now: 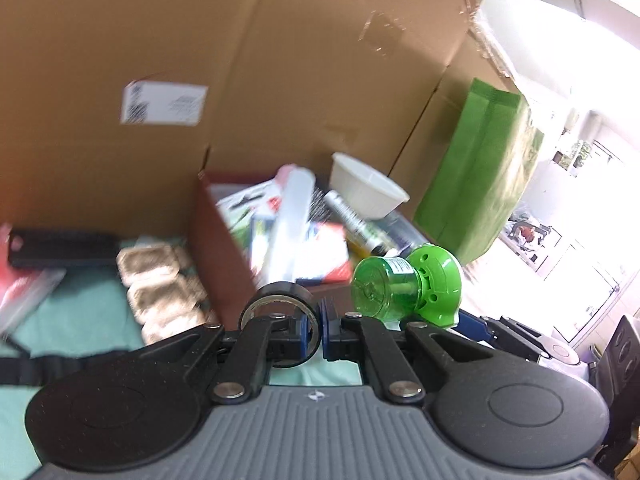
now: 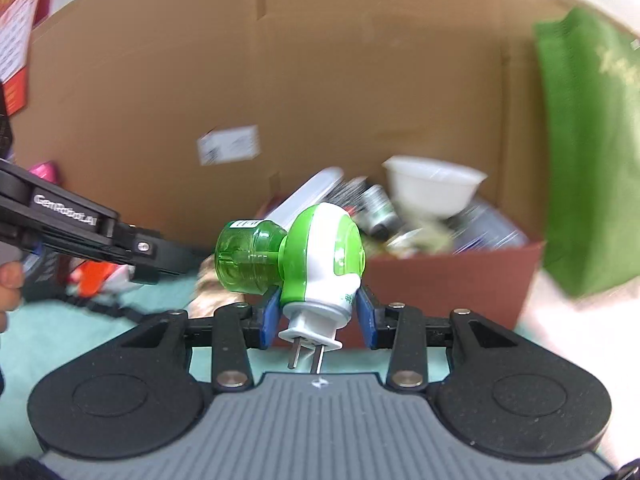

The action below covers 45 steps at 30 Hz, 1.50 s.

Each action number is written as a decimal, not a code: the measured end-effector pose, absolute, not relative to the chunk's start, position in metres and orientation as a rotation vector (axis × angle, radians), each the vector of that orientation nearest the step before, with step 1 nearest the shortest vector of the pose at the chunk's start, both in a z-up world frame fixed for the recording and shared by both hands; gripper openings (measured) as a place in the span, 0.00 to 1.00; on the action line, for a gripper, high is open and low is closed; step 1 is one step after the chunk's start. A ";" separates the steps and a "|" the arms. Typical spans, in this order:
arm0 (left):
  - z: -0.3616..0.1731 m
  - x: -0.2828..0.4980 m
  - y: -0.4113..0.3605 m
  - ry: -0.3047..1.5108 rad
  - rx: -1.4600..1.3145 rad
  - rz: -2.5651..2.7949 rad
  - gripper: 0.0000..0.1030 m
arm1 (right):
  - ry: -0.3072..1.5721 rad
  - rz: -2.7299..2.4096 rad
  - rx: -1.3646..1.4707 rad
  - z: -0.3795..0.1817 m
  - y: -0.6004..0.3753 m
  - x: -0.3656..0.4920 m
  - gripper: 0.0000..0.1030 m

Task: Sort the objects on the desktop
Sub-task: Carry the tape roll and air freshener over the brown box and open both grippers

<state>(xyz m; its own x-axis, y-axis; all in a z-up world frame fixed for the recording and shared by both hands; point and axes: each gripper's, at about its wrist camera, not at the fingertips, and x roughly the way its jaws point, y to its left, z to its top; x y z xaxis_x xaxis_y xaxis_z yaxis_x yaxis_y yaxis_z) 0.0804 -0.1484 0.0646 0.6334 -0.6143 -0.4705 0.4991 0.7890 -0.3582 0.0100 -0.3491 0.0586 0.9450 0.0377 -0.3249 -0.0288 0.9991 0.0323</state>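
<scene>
Left wrist view: the left tongs are clenched on a roll of dark tape, the blue pads pinching 1 side of the ring's wall, so the roll stands up in front of the fingers, clear of the desk. A tape roll is light and stiff, with a slick outer face; gripping across the wall as here looks secure, though the ring could pivot around the pads if swung hard. Just to the right hangs the green plug-in vaporizer, carried by the other tool. Beyond both sits a brown box already crowded with items, among them a white bowl, with a big cardboard carton behind it and a green bag at the right.

Right wrist view: the right tongs grasp the vaporizer by its white-and-green body, pads on either flank, 2 plug prongs pointing back at the camera and the translucent green bottle sticking out left. It looks light, hard plastic, smooth and rounded, so likely slippery; the bottle probably holds liquid and screws in, so the body is the better hold, not the bottle. It is held in the air just short of the brown box. The left tool crosses at the left, with part of a hand at the edge.
</scene>
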 end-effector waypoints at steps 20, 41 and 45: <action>0.072 0.167 -0.226 0.615 -0.204 -0.652 0.04 | 0.250 -0.128 -0.074 0.044 -0.411 0.101 0.38; 0.070 0.191 -0.266 0.629 -0.150 -0.680 0.04 | 0.276 -0.140 -0.030 0.029 -0.425 0.112 0.45; 0.063 0.193 -0.269 0.633 -0.143 -0.679 0.04 | 0.258 -0.167 -0.071 0.030 -0.422 0.105 0.52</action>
